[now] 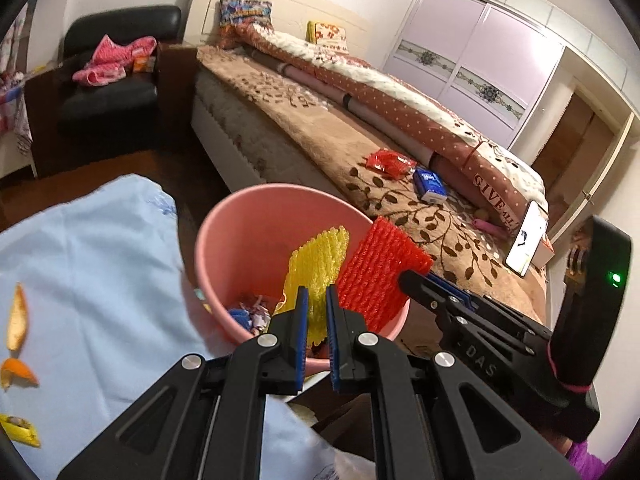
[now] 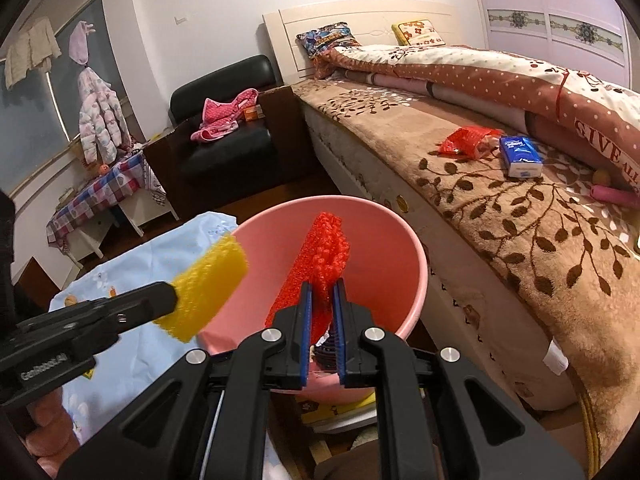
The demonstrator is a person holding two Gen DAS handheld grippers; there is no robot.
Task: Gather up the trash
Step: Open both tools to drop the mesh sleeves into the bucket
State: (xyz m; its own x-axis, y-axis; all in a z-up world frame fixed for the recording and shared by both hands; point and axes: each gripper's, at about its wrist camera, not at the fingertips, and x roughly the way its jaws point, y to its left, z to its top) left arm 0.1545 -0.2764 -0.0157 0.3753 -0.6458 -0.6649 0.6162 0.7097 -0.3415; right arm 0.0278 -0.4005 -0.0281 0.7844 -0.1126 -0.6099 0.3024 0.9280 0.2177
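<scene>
A pink bin (image 1: 240, 240) (image 2: 400, 264) stands between a blue cloth and the bed, with small wrappers (image 1: 252, 312) at its bottom. My left gripper (image 1: 317, 300) is shut on a yellow foam net (image 1: 316, 264) (image 2: 212, 284) held over the bin's near rim. My right gripper (image 2: 322, 296) is shut on a red foam net (image 2: 320, 260) (image 1: 376, 276) held over the bin. A red crumpled wrapper (image 1: 388, 162) (image 2: 464, 142) and a blue tissue pack (image 1: 430, 186) (image 2: 520, 156) lie on the bed.
Orange peels (image 1: 16, 344) and a yellow wrapper (image 1: 20, 430) lie on the light blue cloth (image 1: 100, 264) to the left. The bed (image 2: 540, 240) with a brown leaf blanket is at right, holding a phone (image 1: 526, 240). A black armchair (image 2: 224, 120) stands behind.
</scene>
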